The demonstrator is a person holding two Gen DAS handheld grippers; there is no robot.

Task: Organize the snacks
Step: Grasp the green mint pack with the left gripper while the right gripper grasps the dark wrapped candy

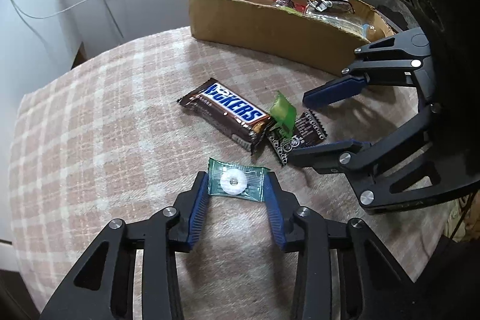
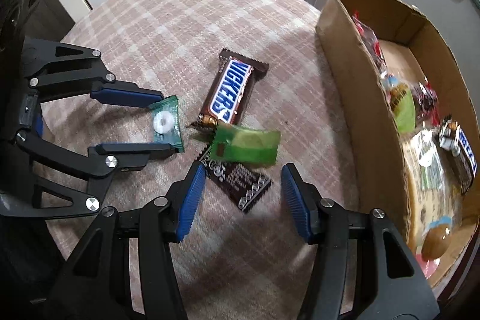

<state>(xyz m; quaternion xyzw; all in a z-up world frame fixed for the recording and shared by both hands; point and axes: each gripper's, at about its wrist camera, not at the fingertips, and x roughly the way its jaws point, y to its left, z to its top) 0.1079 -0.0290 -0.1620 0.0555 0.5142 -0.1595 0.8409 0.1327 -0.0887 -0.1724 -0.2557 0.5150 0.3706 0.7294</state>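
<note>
A clear green wrapper with a white ring mint [image 1: 235,181] [image 2: 164,121] lies on the checked cloth between the fingers of my left gripper [image 1: 237,183] [image 2: 162,122], which is open around it. A Snickers bar [image 1: 228,113] [image 2: 231,92] lies beyond. A green candy packet [image 1: 282,113] [image 2: 246,146] rests on a dark brown wrapper [image 1: 303,134] [image 2: 240,185]. My right gripper [image 2: 243,179] [image 1: 300,128] is open, fingers either side of the brown wrapper.
A cardboard box [image 1: 270,29] [image 2: 348,86] holding several snacks stands at the far side of the table. The cloth [image 1: 105,125] ends at the left edge. Cables hang against the wall behind.
</note>
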